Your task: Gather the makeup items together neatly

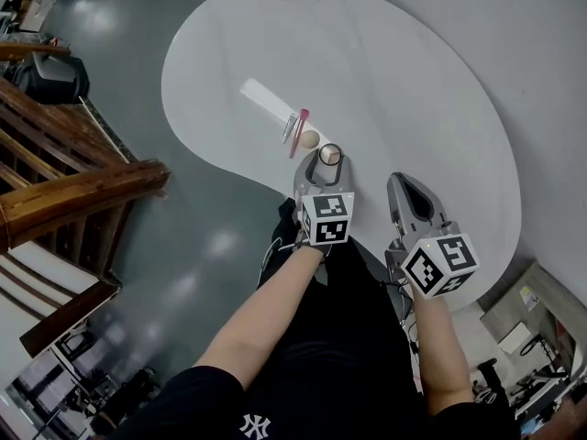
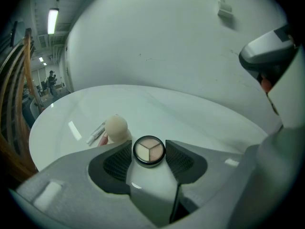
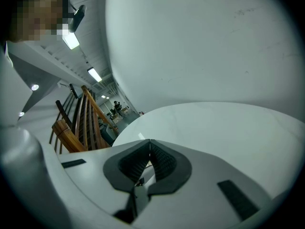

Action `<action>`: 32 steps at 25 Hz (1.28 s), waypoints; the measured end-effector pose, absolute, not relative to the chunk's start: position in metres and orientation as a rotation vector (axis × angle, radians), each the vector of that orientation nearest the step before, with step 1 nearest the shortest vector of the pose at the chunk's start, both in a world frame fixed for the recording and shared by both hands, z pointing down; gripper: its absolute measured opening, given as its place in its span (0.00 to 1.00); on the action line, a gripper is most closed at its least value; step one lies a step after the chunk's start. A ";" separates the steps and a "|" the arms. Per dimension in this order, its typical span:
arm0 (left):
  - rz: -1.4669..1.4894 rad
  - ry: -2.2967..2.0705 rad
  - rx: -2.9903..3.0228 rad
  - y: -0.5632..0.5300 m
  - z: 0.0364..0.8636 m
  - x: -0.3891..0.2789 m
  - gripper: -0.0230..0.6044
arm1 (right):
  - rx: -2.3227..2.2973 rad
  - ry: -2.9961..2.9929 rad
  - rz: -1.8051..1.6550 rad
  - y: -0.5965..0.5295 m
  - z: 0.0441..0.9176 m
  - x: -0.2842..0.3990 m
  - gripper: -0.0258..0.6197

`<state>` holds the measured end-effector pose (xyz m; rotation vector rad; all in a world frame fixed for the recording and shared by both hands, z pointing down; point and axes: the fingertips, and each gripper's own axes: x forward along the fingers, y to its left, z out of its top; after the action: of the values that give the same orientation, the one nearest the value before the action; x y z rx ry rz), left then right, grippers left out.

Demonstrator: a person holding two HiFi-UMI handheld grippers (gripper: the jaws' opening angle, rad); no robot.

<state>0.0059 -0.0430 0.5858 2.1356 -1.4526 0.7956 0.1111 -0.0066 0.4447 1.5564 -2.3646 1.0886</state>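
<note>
A round eyeshadow compact [image 2: 149, 150] with three pale shades sits between the jaws of my left gripper [image 2: 149, 156], which is shut on it. In the head view the compact [image 1: 330, 154] is at the tip of the left gripper [image 1: 326, 161], near the table's front edge. Just beyond it lie a beige sponge [image 1: 309, 139] [image 2: 116, 127], a pink tube [image 1: 299, 131] and a thin clear tube [image 1: 290, 127] [image 2: 96, 133]. A white strip [image 1: 266, 102] lies farther out. My right gripper [image 1: 404, 181] [image 3: 150, 143] hovers to the right, shut and holding nothing.
The white table [image 1: 404, 81] has a curved edge, with grey floor [image 1: 138, 81] on the left. A wooden stair railing [image 1: 73, 191] stands at the far left. A grey wall [image 1: 541, 44] borders the table's right side.
</note>
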 end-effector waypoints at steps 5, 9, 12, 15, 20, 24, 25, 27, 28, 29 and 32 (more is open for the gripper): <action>0.786 -1.429 2.174 -0.038 0.575 0.002 0.37 | 1.547 -2.394 1.083 -0.004 0.443 0.106 0.06; 0.779 -1.380 2.221 -0.028 0.551 0.001 0.37 | 1.539 -2.420 1.079 -0.003 0.439 0.099 0.06; 0.726 -1.337 2.284 -0.023 0.524 0.002 0.37 | 1.531 -2.444 1.050 -0.002 0.433 0.091 0.06; 0.663 -1.272 2.348 -0.018 0.490 0.003 0.31 | 1.539 -2.461 1.019 -0.002 0.421 0.085 0.06; 0.564 -1.190 2.428 -0.012 0.432 -0.002 0.18 | 1.571 -2.477 0.956 0.002 0.396 0.072 0.06; 0.483 -1.125 2.485 -0.012 0.393 -0.009 0.09 | 1.625 -2.477 0.903 0.005 0.379 0.059 0.06; 0.472 -1.108 2.501 -0.011 0.385 -0.014 0.08 | 1.639 -2.474 0.889 0.006 0.376 0.053 0.06; 0.454 -1.076 2.530 -0.007 0.370 -0.024 0.07 | 1.666 -2.468 0.858 0.012 0.369 0.039 0.06; 0.444 -1.061 2.541 -0.005 0.364 -0.029 0.06 | 1.680 -2.465 0.841 0.015 0.365 0.032 0.06; 0.434 -1.046 2.551 -0.002 0.358 -0.034 0.05 | 1.695 -2.461 0.823 0.018 0.360 0.026 0.06; 0.408 -0.995 2.576 0.008 0.344 -0.044 0.05 | 1.733 -2.449 0.776 0.026 0.349 0.010 0.06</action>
<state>-0.0440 0.0075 0.3440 2.5765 -0.9953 0.4082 0.0101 0.0260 0.3494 1.7326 -2.4493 0.7764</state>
